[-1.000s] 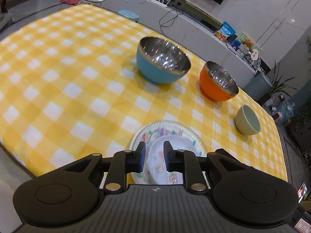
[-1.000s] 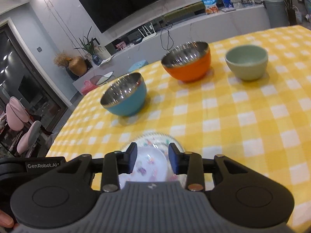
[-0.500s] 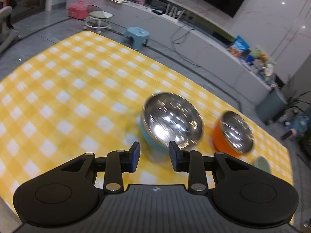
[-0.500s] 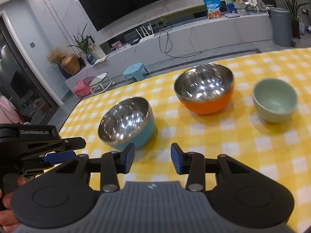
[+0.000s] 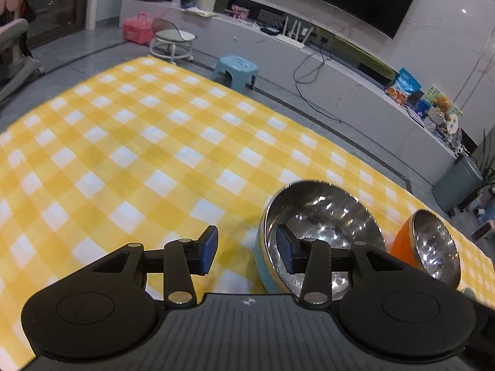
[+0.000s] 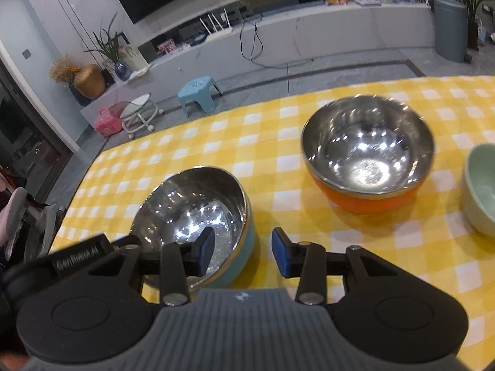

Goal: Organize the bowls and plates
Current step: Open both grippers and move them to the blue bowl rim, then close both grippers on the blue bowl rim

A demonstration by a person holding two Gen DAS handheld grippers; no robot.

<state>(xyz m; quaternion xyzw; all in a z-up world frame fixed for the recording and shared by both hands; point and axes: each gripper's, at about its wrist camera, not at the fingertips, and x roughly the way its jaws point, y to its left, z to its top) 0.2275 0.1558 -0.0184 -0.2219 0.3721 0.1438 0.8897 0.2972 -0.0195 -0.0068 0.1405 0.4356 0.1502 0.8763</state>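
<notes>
A blue bowl with a steel inside (image 5: 321,225) (image 6: 198,207) stands on the yellow checked tablecloth. My left gripper (image 5: 246,252) is open and straddles its left rim, one finger outside, one inside. My right gripper (image 6: 243,253) is open and straddles its right rim the same way. An orange steel-lined bowl (image 6: 368,154) (image 5: 430,247) stands to the right of it. A pale green bowl (image 6: 481,188) sits at the right edge. The flowered plate is out of view.
The tablecloth (image 5: 139,154) stretches bare to the left and far side. Beyond the table's far edge are a blue stool (image 5: 236,69), a round white stool (image 5: 171,41) and a long TV cabinet (image 6: 309,37).
Both grippers have left the flowered plate, moved forward to the blue bowl and opened wider. Their fingers now straddle its rim on both sides.
</notes>
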